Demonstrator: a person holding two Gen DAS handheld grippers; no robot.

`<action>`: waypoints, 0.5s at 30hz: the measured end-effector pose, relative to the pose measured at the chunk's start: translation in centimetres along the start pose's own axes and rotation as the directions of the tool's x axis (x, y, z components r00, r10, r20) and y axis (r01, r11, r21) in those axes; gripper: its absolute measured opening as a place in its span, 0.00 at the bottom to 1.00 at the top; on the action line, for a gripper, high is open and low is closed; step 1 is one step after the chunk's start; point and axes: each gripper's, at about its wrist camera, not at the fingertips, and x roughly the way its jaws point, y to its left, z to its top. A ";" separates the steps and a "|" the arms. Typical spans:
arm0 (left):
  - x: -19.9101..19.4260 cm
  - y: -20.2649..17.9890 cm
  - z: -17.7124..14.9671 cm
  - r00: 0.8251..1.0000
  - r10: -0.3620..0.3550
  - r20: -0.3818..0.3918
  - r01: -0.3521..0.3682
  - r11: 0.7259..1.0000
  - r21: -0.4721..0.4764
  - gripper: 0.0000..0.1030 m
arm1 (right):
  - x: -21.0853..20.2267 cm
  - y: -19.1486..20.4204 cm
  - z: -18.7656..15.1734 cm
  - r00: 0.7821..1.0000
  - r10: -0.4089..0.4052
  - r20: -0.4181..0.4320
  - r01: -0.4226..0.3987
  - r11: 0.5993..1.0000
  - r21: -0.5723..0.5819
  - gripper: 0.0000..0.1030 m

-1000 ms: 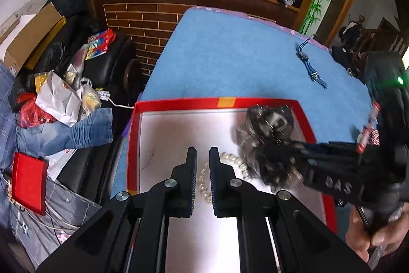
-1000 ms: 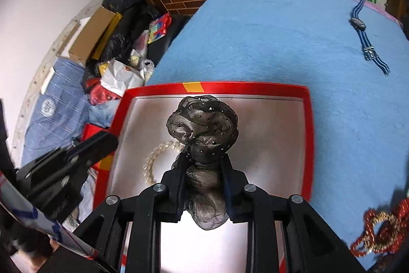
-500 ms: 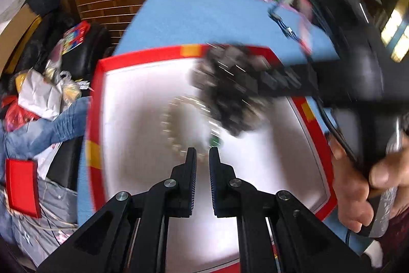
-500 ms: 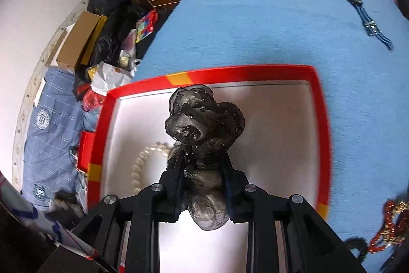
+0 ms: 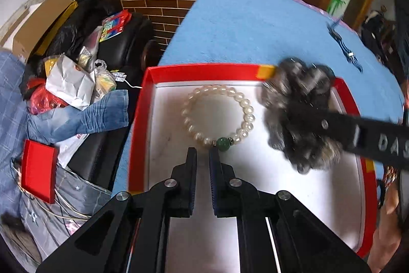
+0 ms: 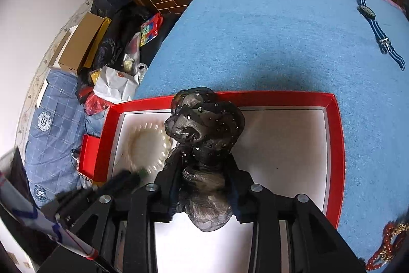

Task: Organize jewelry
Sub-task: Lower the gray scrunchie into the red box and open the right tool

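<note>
Clearly my right gripper (image 6: 202, 186) has just been opening around the black gauze hair flower (image 6: 204, 124), which sits bunched between its pads over the red tray (image 6: 334, 145). It looks feather-light, soft and springy, sequinned; I'd take it by the gathered stem, not the petals. My left gripper (image 5: 203, 160) is pinched nearly closed, empty, just short of the pearl bracelet (image 5: 217, 117) lying in the tray: smooth, hard beads that could roll or slip, best hooked across one strand.
</note>
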 end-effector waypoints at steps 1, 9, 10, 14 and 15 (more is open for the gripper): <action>-0.2 0.3 0.0 1.000 -0.015 0.007 0.015 1.000 -0.017 0.09 | -0.1 0.0 0.0 1.000 -0.004 0.000 0.004 1.000 -0.002 0.48; -3.4 0.6 0.2 0.997 -0.048 0.061 0.049 0.999 -0.017 0.09 | -2.8 -0.6 -0.4 0.999 0.021 0.030 -0.022 1.000 0.007 0.63; -3.9 0.3 0.1 0.996 -0.050 0.069 0.051 0.999 -0.015 0.09 | -3.1 -0.5 -0.6 0.999 0.021 0.036 -0.021 1.000 0.004 0.63; -5.7 -0.7 -0.4 0.994 -0.061 0.095 0.061 0.998 0.003 0.10 | -4.9 -0.6 -1.5 0.998 0.035 0.058 -0.035 0.999 -0.002 0.63; -6.1 -1.0 -0.6 0.992 -0.067 0.102 0.067 0.998 0.004 0.12 | -5.3 -0.7 -1.7 0.997 0.041 0.063 -0.041 0.999 -0.001 0.63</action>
